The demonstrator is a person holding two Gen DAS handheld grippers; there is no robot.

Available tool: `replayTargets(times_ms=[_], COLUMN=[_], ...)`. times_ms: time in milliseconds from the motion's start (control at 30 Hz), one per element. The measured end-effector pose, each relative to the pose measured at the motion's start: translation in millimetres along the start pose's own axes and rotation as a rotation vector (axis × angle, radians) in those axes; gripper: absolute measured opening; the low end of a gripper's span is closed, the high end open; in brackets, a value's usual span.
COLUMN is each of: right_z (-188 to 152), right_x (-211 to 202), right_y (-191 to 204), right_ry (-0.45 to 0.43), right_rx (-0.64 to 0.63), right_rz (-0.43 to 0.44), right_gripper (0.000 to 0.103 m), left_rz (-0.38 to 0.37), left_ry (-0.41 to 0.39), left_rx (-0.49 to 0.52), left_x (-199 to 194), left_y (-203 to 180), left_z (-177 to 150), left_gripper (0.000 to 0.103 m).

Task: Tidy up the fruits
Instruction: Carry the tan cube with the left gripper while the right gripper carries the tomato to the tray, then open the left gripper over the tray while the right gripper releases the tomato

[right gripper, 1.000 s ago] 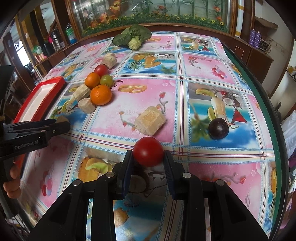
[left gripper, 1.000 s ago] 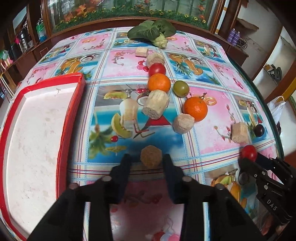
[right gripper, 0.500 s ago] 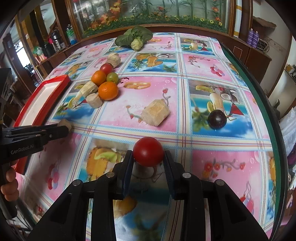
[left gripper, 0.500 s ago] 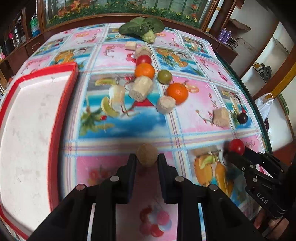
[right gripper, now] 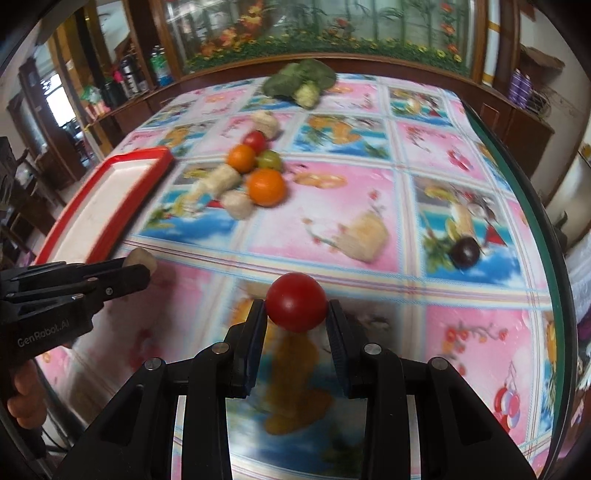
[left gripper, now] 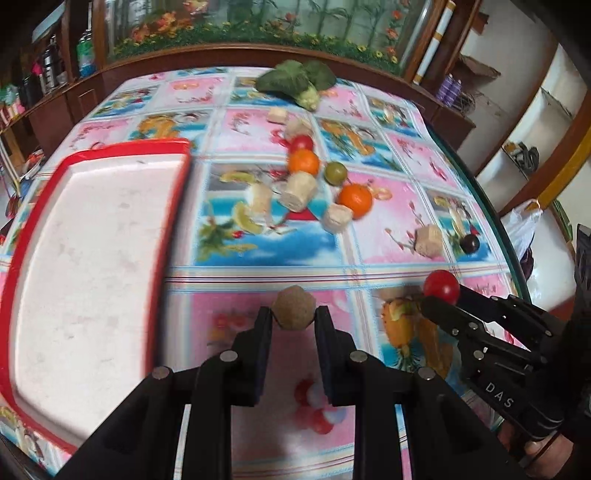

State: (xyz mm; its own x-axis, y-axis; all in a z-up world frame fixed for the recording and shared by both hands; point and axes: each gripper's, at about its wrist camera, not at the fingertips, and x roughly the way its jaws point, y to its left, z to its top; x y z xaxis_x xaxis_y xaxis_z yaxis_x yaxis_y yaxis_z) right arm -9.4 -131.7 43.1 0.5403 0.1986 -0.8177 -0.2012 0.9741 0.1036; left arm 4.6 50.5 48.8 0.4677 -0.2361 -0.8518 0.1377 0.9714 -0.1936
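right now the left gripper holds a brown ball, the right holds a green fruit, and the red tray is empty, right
Not quite: the right gripper holds a red tomato, not a green fruit, as the right wrist view shows. The green fruit lies on the table. The left gripper does hold the brown ball, and the red tray is empty.

Your left wrist view looks steeply down along its own fingers (left gripper: 258, 343) at the patterned tablecloth (left gripper: 388, 236), close above the near edge. The red-rimmed tray (left gripper: 173, 206) fills its left side and your right gripper (left gripper: 441, 300) pokes in from the right. Your right wrist view faces the same way from further right, just as near, with the table's glass edge (right gripper: 532, 206) curving down its right side and your left gripper (right gripper: 138, 269) entering from the left. Both views share the tray, the cluster of oranges (left gripper: 355, 200) mid-table, the leafy greens (right gripper: 301, 79) at the far end and the cabinet (right gripper: 325, 33) behind.
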Motion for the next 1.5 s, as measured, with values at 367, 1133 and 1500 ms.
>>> replayTargets(times_ms=[367,1133,1500], right_z=[28,28,19], right_x=[2,51,73], right_y=[66,255,270], right_ry=[-0.022,0.083,0.153], right_rx=[-0.091,-0.416,-0.471], right_rz=[0.12,0.36,0.337], right_gripper=[0.032,0.032,0.032], left_rz=[0.07,0.26,0.293], left_ry=[-0.068,-0.018,-0.024], left_rx=[-0.135,-0.378,-0.369], left_x=[-40,-40,-42], left_y=[70,208,217], left_z=[-4,-50,-59], left_gripper=[0.026,0.026,0.034])
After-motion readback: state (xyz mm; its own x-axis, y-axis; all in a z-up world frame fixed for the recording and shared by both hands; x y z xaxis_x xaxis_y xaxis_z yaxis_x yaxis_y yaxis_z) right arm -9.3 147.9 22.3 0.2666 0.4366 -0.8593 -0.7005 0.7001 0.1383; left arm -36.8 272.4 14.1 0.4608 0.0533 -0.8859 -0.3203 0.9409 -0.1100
